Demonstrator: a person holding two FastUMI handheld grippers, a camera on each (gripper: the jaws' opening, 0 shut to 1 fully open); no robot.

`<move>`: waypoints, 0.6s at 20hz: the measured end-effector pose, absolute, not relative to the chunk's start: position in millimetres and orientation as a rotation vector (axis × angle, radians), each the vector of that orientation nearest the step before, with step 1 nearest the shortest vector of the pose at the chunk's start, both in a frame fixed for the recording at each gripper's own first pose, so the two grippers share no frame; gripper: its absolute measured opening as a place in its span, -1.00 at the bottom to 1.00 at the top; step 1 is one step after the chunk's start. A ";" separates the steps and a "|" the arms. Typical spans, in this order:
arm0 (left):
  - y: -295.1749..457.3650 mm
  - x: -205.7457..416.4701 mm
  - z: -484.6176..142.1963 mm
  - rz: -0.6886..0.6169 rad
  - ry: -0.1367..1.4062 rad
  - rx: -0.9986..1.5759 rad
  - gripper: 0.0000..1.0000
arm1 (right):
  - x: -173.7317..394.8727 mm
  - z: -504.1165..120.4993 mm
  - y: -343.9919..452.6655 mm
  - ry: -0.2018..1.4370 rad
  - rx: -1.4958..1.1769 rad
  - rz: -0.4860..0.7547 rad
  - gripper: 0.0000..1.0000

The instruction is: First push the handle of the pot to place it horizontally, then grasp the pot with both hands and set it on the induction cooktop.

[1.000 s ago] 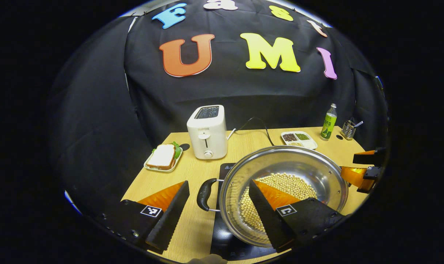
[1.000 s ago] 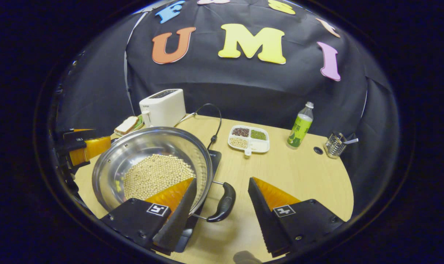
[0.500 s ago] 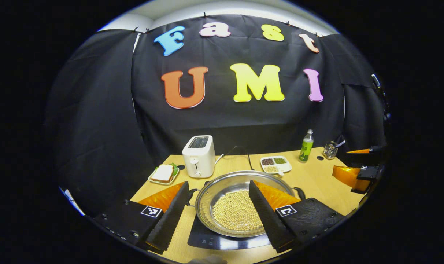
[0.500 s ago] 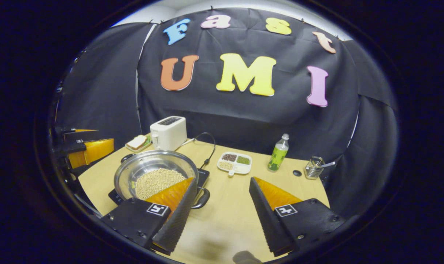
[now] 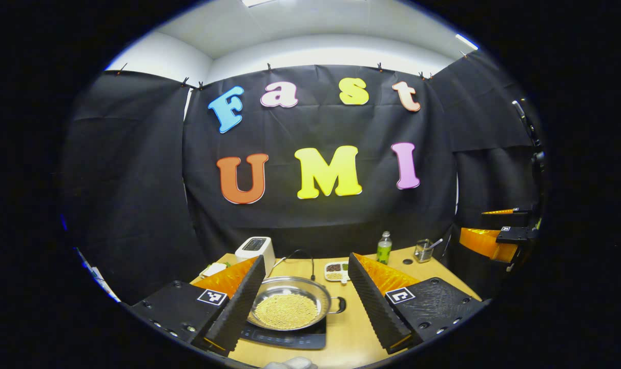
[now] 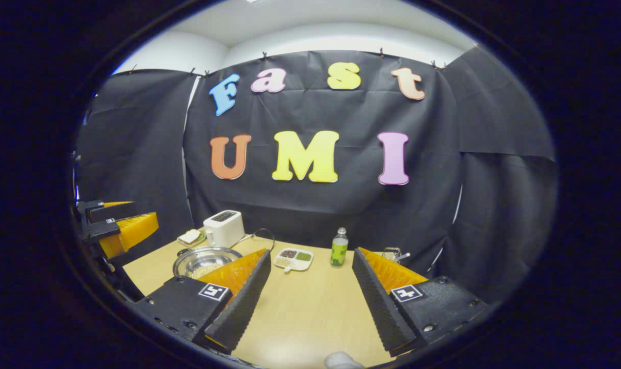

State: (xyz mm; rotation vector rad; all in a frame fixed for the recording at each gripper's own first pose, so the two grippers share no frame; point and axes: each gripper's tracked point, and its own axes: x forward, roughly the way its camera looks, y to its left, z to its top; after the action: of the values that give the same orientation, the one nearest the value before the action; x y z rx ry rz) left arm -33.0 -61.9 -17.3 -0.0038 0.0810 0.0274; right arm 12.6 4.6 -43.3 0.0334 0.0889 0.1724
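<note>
Both grippers hang apart from the work, jaws spread wide and holding nothing. In the left gripper view, the left gripper point(image 5: 306, 302) frames the steel pot point(image 5: 286, 309) between its open fingers from well back. The pot sits squarely on the black induction cooktop point(image 5: 290, 338) at the near edge of the wooden table point(image 5: 433, 269), its bowl holding a layer of pale soybeans point(image 5: 285, 311). One black side handle point(image 5: 341, 304) juts out level to the right. Judged from this, both steps of the task look done: the handle lies flat and the pot rests on the cooktop, which would explain why neither gripper needs to be near it.

The right gripper point(image 6: 310, 302) is likewise open over bare tabletop in the right gripper view, with the pot off to its left. The other gripper appears at the far edge of each view, also raised clear.

Behind the pot stand a white toaster point(image 5: 255, 248), its cord trailing across the table, and a plate with a sandwich point(image 6: 190, 237) beside it. A divided dish of beans and grains point(image 6: 293, 259), a green bottle point(image 6: 339, 248) and a wire utensil holder point(image 5: 423, 250) line the back, all well apart from the cooktop and out of the way. A pale fingertip point(image 6: 341, 360) of the person holding the tool shows at the bottom edge.
</note>
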 end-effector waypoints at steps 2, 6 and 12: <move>-81.4 -46.1 0.6 0.035 0.054 -0.011 0.93 | -5.4 -27.0 -24.2 0.050 0.050 0.157 1.00; -119.2 -69.6 25.2 0.014 0.019 -0.045 0.93 | -35.1 -9.7 -68.1 0.006 0.093 0.128 1.00; -148.9 -93.9 55.3 -0.011 -0.028 -0.044 0.93 | -61.9 11.0 -111.1 -0.055 0.116 0.082 1.00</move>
State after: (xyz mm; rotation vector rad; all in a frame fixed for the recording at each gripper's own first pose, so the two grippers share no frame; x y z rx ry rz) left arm -93.9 -148.9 55.3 -0.0441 -0.0279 -0.0113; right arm -61.9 -111.1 11.0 0.1163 -0.0549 0.0821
